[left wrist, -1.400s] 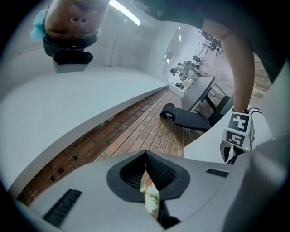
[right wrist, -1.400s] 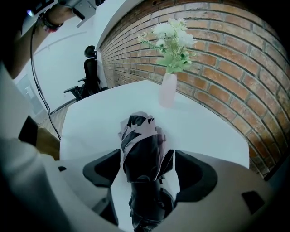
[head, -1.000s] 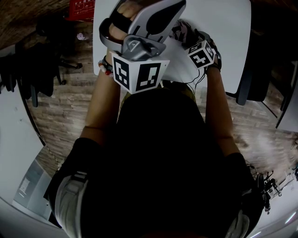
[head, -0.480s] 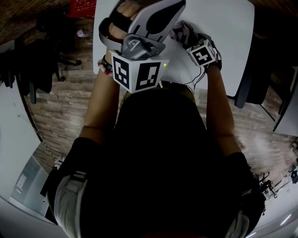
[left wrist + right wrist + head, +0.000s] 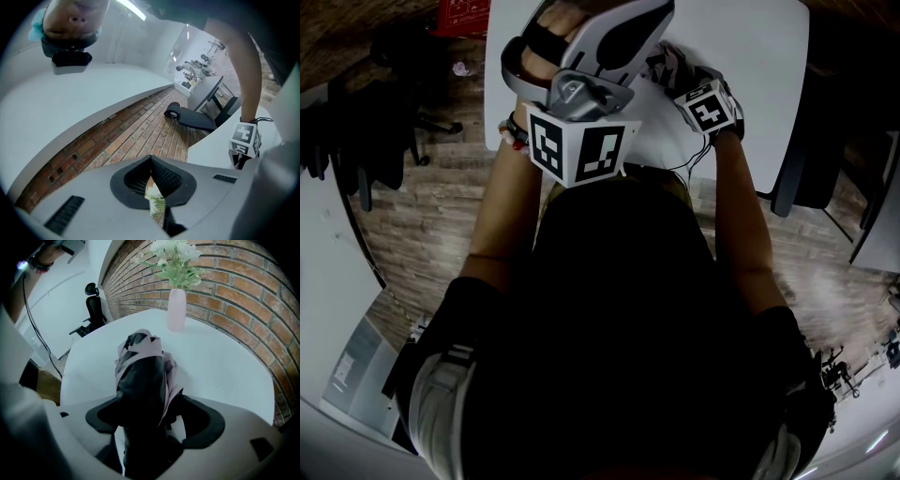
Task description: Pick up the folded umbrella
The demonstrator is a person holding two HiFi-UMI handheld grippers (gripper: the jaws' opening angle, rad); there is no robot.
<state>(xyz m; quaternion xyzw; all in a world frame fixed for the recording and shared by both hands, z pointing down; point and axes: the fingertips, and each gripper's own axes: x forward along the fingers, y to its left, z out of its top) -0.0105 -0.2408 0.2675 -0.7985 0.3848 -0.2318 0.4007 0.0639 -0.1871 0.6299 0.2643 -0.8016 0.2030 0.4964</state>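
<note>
There are two grippers and one folded umbrella (image 5: 140, 376). The right gripper (image 5: 157, 418) has its two jaws pressed on the umbrella, one on each side, so it holds it tight. The umbrella is black and pale pink (the cloth is all bunched up). It points away over the one white table (image 5: 225, 362), toward the far side. I cannot tell if it touches the table. The left gripper (image 5: 151, 161) has its jaws closed together at the tips, with nothing held in them.

Only the right gripper view shows the one pink vase (image 5: 176, 310) with white flowers (image 5: 176, 258). It stands far on the table by the brick wall (image 5: 243, 282). That view also shows one black chair (image 5: 93, 305) to the left. The left gripper view shows the right gripper's marker cube (image 5: 243, 138) at the right. The head view shows both grippers side by side, the left one nearer the camera.
</note>
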